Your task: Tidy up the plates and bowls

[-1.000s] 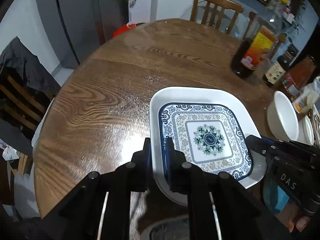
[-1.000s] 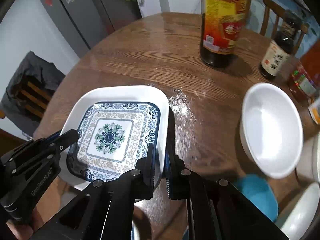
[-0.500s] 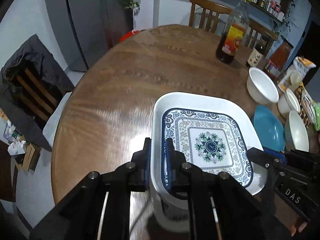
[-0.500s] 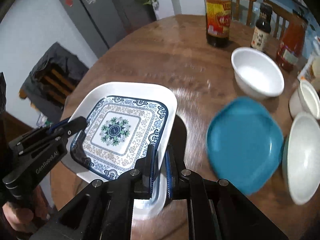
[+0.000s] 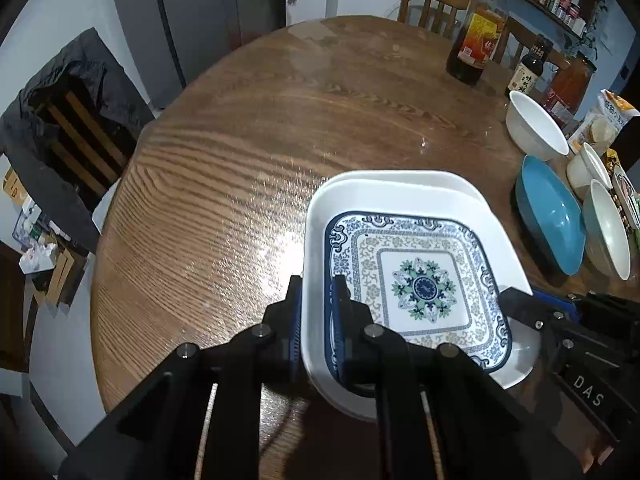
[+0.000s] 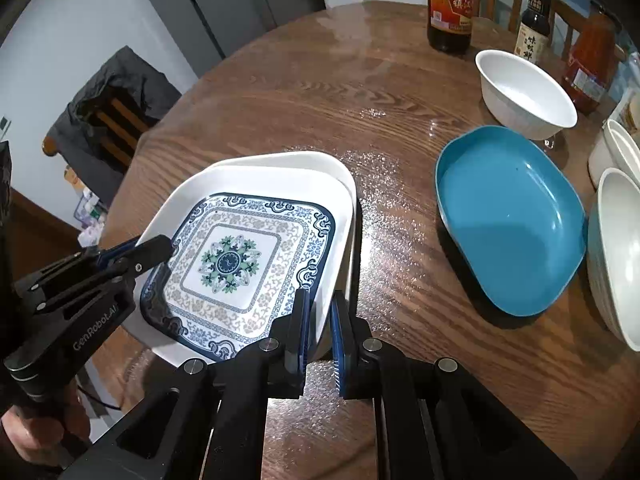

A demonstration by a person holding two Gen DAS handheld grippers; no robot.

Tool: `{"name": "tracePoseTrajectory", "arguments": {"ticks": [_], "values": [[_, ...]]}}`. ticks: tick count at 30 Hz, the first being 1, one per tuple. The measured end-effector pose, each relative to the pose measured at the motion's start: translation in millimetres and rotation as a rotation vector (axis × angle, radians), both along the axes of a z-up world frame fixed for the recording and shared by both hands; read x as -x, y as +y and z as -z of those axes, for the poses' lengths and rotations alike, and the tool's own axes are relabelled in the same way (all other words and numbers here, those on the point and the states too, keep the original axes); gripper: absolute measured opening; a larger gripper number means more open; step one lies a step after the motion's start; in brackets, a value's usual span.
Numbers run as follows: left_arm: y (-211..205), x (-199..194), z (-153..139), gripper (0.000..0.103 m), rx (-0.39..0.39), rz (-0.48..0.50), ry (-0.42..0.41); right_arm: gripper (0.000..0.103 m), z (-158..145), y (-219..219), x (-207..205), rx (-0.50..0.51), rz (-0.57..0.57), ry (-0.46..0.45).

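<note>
A white square plate with a blue floral pattern (image 5: 416, 284) (image 6: 236, 256) is held above the round wooden table. A second plain white plate (image 5: 400, 178) (image 6: 288, 158) shows under it. My left gripper (image 5: 316, 300) is shut on the patterned plate's left rim. My right gripper (image 6: 318, 316) is shut on its right rim; it also shows in the left wrist view (image 5: 520, 300). A blue plate (image 6: 508, 220) (image 5: 548, 220) lies on the table to the right, with white bowls (image 6: 524, 92) (image 5: 536, 128) beyond it.
Sauce bottles (image 6: 450, 4) (image 5: 476, 46) stand at the far right of the table (image 5: 260, 140). More white bowls (image 6: 618, 248) (image 5: 606, 228) sit at the right edge. Chairs stand at the left (image 5: 80, 120) and behind the table (image 5: 432, 4).
Both grippers have carried the patterned plate a little away from the bottles; the blue plate and more bowls came into view. A second white plate's rim now shows under the patterned one.
</note>
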State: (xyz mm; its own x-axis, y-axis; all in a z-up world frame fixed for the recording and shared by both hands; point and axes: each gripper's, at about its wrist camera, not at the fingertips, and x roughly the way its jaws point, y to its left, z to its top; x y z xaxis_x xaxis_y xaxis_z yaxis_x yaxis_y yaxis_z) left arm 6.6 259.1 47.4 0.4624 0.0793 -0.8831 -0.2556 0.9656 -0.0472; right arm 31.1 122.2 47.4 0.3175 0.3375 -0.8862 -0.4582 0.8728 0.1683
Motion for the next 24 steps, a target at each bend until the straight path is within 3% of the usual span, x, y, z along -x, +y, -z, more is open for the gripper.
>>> {"name": "tracePoseTrajectory", "arguments": {"ticks": [5,12,14,16,18,22,24], "values": [[-1,-3,11,0.013,-0.004,0.002,0.02,0.012,-2,11,-1,0.063,-0.009,-0.058],[3,-3,12,0.015,-0.008,0.027,0.013,0.012,1,5,-4,0.063,0.022,-0.059],[5,-2,8,0.022,-0.004,0.03,0.004,0.012,-1,4,-2,0.052,0.032,-0.063],[10,-1,4,0.051,0.0,0.027,-0.008,0.012,-7,3,1,0.05,0.04,-0.086],[12,-1,-2,0.062,-0.001,0.021,-0.027,0.012,-13,3,2,0.05,0.053,-0.11],[15,-6,-13,0.067,0.0,0.033,-0.042,0.017,-21,-1,2,0.011,0.085,-0.101],[12,-9,-17,0.073,0.025,0.049,-0.047,0.033,-21,-7,2,-0.028,0.117,-0.07]]}}
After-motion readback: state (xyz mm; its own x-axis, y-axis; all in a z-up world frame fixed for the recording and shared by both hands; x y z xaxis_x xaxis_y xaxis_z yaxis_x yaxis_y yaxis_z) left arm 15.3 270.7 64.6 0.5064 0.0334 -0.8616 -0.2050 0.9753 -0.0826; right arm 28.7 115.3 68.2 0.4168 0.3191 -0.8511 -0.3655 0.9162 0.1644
